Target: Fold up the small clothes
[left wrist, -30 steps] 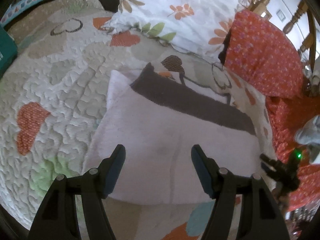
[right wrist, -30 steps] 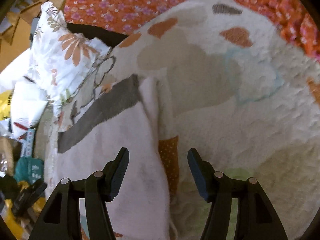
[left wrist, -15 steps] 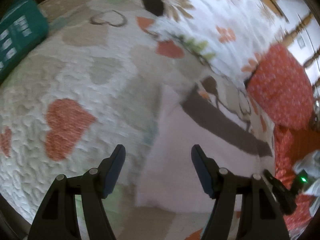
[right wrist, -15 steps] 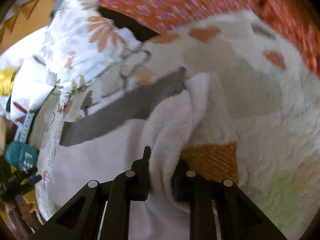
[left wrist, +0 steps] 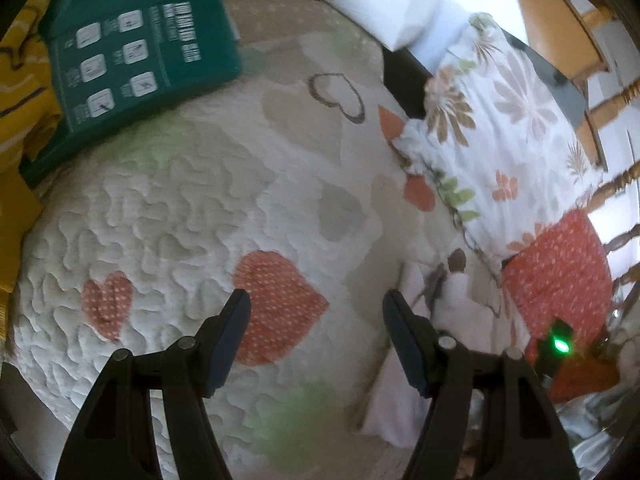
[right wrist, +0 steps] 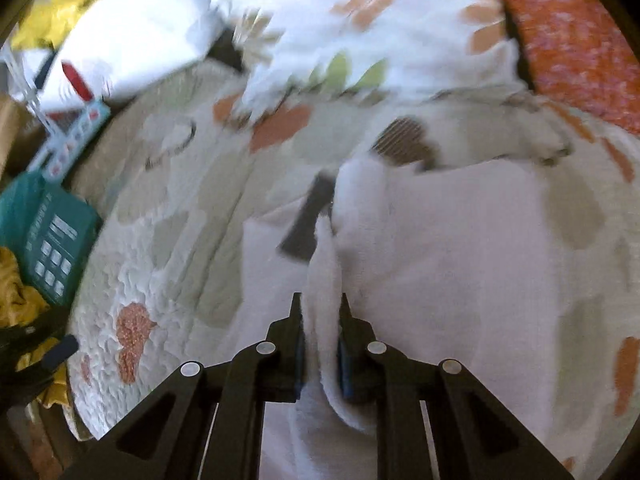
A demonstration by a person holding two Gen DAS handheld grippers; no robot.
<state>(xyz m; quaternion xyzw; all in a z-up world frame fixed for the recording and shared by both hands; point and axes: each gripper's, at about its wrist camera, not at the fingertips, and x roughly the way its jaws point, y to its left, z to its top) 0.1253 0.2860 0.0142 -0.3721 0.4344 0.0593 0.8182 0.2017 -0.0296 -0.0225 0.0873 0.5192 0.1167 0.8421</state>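
Garment: white fleece piece [right wrist: 440,248] with dark grey band [right wrist: 308,220] lies on heart-print quilt [left wrist: 192,208], long axis running away from right gripper [right wrist: 320,308], band end farthest. Right jaws are clamped on a raised fold. Left gripper [left wrist: 316,312] is spread wide, holding nothing, over bare quilt. Floral pillow [left wrist: 500,132] and teal package [left wrist: 132,52] border the area.

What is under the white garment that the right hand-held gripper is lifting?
Under the white garment lies the heart-patterned quilt, visible around its edges. Whatever sits beneath its middle is covered.
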